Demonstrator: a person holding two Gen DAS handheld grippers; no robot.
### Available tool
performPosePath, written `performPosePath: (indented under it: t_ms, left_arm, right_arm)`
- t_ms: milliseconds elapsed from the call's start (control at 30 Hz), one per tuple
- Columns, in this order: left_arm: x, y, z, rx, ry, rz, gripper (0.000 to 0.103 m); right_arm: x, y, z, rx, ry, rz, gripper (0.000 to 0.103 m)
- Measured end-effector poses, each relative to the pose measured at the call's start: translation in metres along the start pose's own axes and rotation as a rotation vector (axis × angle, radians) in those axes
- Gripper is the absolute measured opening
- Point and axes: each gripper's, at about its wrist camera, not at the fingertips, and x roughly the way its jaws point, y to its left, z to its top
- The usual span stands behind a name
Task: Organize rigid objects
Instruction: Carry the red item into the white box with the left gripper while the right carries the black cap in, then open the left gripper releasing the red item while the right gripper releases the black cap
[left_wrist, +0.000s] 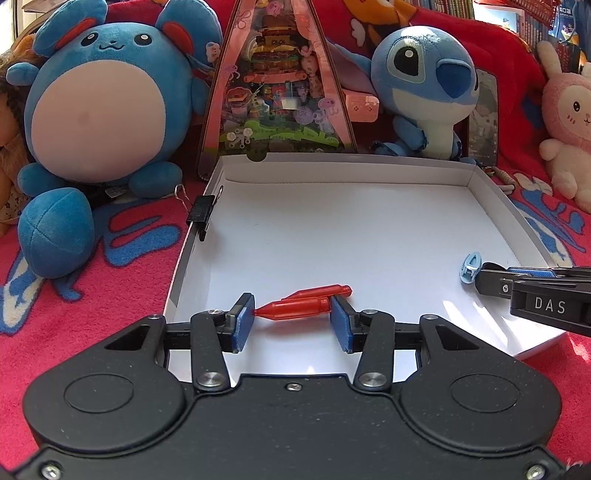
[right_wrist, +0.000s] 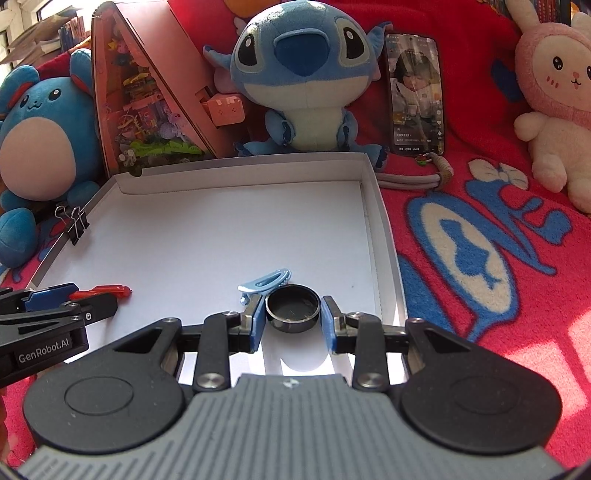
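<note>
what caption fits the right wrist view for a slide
Right gripper brackets a black round cap beside a blue clip inside the white box lid.
</note>
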Motion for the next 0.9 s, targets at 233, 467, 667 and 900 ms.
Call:
performPosePath:
  t_ms: [233, 467, 667, 900]
  left_arm:
    - [-0.006, 0.0, -0.002, 0.007, -0.011, -0.009, 0.049]
    - [-0.017, 0.0, -0.007, 0.024, -0.031, -0.01, 0.067]
    - [-0.033, 0.002, -0.013, 0.027, -0.05, -0.025, 0.075]
    - [-0.058, -0.002, -0.026, 0.065, -0.077, -0.062, 0.079]
  right_arm:
    - [-0.003, -0.001, -0.002, 0.012, -0.004, 0.024, 0.04]
    - [-0.012, 0.003, -0.006, -0.014, -0.02, 0.03, 0.056]
    - [-0.024, 0.005, -0.012, -0.033, -0.038, 0.04, 0.064]
    - [-0.046, 0.007, -0.021, -0.063, -0.067, 0.067, 0.075]
